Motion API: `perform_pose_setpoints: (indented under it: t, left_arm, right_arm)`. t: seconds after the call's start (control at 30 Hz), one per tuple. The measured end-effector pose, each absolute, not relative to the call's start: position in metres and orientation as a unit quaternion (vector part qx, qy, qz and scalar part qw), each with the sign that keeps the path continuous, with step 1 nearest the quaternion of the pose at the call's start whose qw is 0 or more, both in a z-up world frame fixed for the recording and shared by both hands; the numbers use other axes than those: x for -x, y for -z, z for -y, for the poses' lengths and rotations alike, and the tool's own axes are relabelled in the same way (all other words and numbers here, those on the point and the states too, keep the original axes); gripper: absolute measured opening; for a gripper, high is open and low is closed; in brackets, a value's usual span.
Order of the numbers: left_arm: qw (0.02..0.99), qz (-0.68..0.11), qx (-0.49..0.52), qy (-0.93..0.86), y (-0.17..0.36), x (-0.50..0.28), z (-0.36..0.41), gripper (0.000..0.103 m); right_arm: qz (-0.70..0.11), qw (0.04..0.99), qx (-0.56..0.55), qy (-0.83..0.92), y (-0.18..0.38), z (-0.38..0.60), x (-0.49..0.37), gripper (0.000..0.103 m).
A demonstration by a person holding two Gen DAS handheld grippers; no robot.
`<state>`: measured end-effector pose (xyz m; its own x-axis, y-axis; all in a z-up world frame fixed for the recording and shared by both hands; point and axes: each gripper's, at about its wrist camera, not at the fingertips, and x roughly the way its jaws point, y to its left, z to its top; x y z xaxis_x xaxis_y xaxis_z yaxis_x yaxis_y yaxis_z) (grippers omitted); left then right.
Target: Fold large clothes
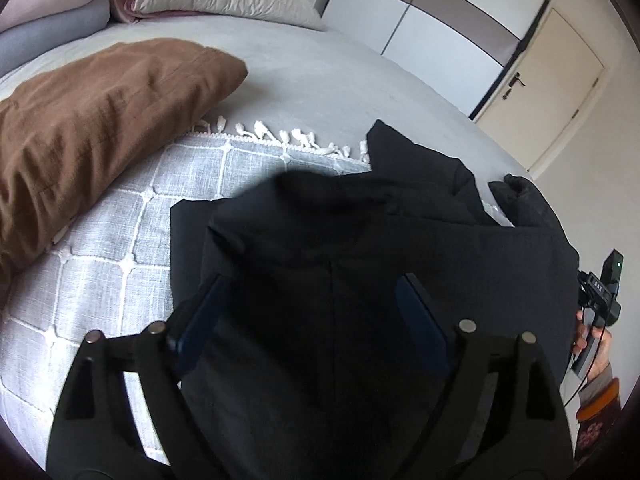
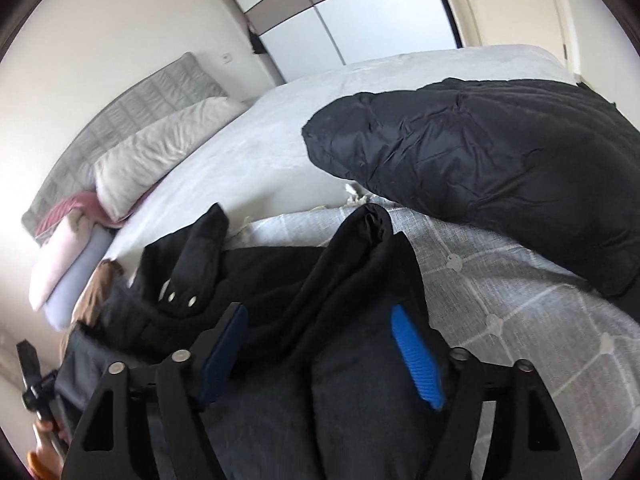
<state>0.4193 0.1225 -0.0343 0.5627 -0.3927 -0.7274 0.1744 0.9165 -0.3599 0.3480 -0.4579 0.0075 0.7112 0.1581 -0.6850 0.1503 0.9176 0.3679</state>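
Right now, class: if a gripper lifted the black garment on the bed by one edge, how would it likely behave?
The black garment would probably sag and drape, since it already lies in soft, rumpled folds. It looks thick and layered, so likely fairly heavy for cloth. It should neither roll nor tip, but lifted layers might slide apart over the checked throw.

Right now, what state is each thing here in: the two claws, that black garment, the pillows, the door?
left gripper: open, black cloth lying between its fingers
right gripper: open, cloth bunched between its fingers
black garment: partly folded, rumpled, on the checked throw
brown pillow: lying flat on the bed
black pillow: lying partly on the throw
door: closed
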Motion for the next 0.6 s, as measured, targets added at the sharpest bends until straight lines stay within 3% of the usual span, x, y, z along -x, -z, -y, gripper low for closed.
perform_pose_setpoints:
  t: [0.33,0.6]
  left_arm:
    - [0.872,-0.468,-0.089,0.109,0.049,-0.378,-0.11,0.089]
    - [0.865,-0.484,-0.039,0.124,0.074,-0.394,-0.117,0.098]
  right_arm:
    - [-0.43,0.881,-0.195,-0.021,0.007,0.488,-0.296,0.084]
    - [-0.466,0.849,-0.241,-0.055,0.042,0.492,-0.3,0.084]
